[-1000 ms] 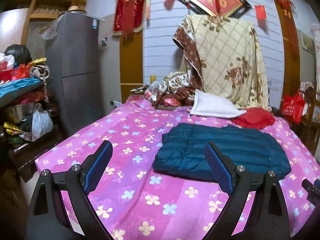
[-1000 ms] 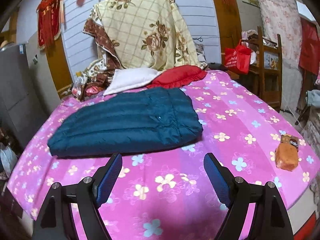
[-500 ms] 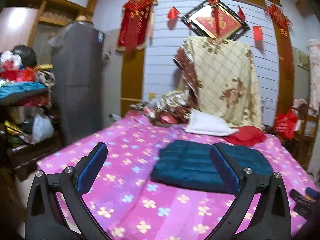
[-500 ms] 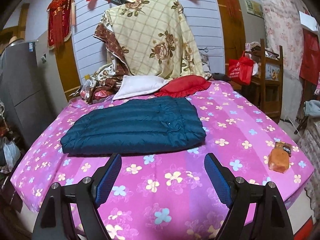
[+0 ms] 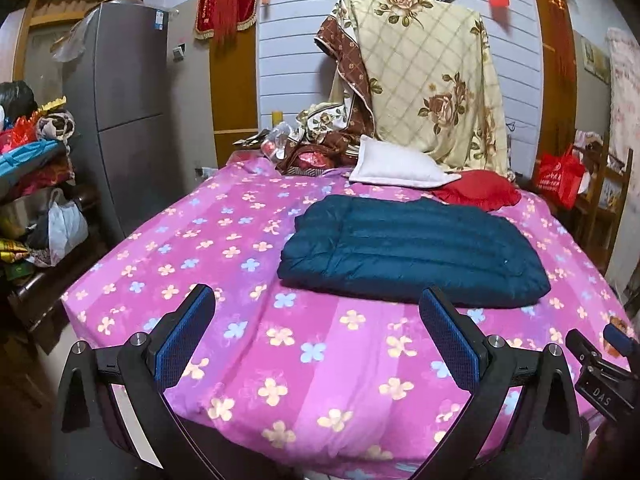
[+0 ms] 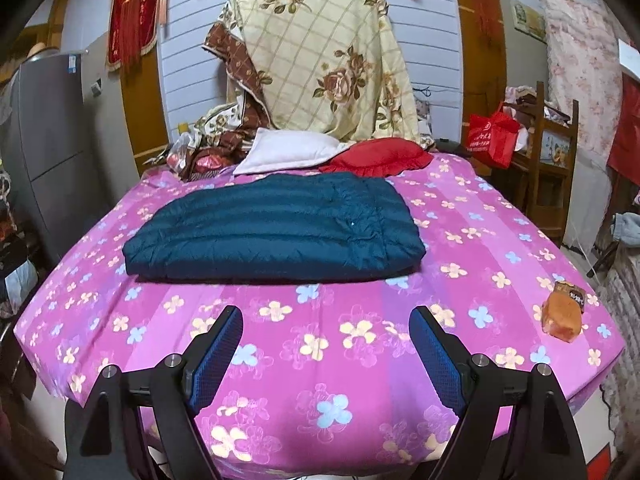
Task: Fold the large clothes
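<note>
A dark teal quilted down jacket (image 5: 408, 252) lies folded in a flat rectangle on the pink flowered bedsheet (image 5: 240, 344); it also shows in the right wrist view (image 6: 276, 228). My left gripper (image 5: 316, 312) is open and empty, held over the bed's near edge, short of the jacket. My right gripper (image 6: 326, 332) is open and empty too, over the bedsheet (image 6: 360, 360) in front of the jacket. Part of the right gripper's body (image 5: 600, 376) shows at the lower right of the left wrist view.
A white pillow (image 6: 288, 152) and a red cushion (image 6: 380, 158) lie behind the jacket, under a hanging floral quilt (image 6: 328, 64). An orange packet (image 6: 562, 314) lies near the bed's right edge. A grey fridge (image 5: 120, 120) and cluttered shelves (image 5: 32, 184) stand left; a wooden rack (image 6: 548, 152) stands right.
Both grippers have drawn back from the bed and stayed open. The left view tilted up and came down again. The jacket has not moved.
</note>
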